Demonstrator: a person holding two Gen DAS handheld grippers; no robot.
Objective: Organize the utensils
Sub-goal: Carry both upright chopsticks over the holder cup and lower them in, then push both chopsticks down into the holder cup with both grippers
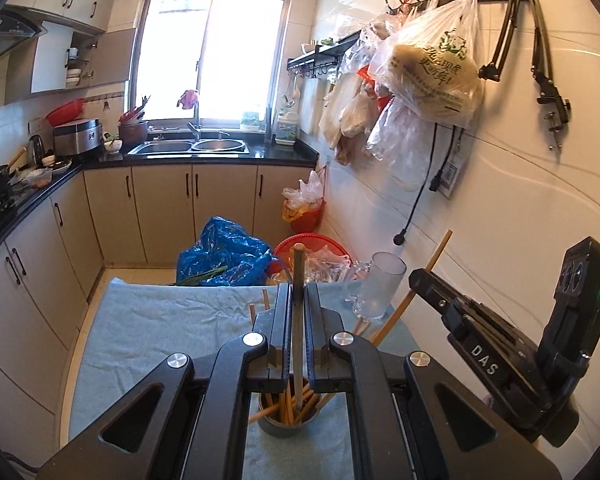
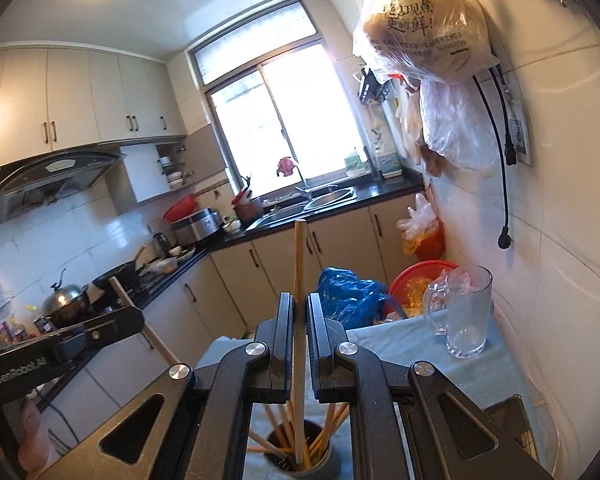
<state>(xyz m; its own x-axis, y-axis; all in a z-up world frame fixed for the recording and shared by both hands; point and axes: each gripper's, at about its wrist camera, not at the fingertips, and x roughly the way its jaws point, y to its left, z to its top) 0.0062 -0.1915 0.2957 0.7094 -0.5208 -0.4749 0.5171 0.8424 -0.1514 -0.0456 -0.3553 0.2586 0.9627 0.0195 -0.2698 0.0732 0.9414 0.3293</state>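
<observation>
A grey cup (image 1: 287,426) holding several wooden chopsticks stands on the blue-grey towel (image 1: 156,320) just below my left gripper (image 1: 298,292). That gripper is shut on one darker chopstick (image 1: 298,268), held upright with its lower end in the cup. In the right wrist view my right gripper (image 2: 299,300) is shut on a light chopstick (image 2: 299,248), also upright above the same cup (image 2: 300,456). Each gripper shows in the other's view: the right gripper (image 1: 424,280) at the right edge, the left gripper (image 2: 134,318) at the left, each with its stick.
An empty glass mug (image 1: 376,288) stands at the towel's far right by the wall. Loose chopsticks (image 1: 253,310) lie on the towel beyond the cup. A metal basket (image 2: 508,420) sits at the right. Blue bag (image 1: 224,252) and red baskets (image 1: 310,246) are on the floor beyond.
</observation>
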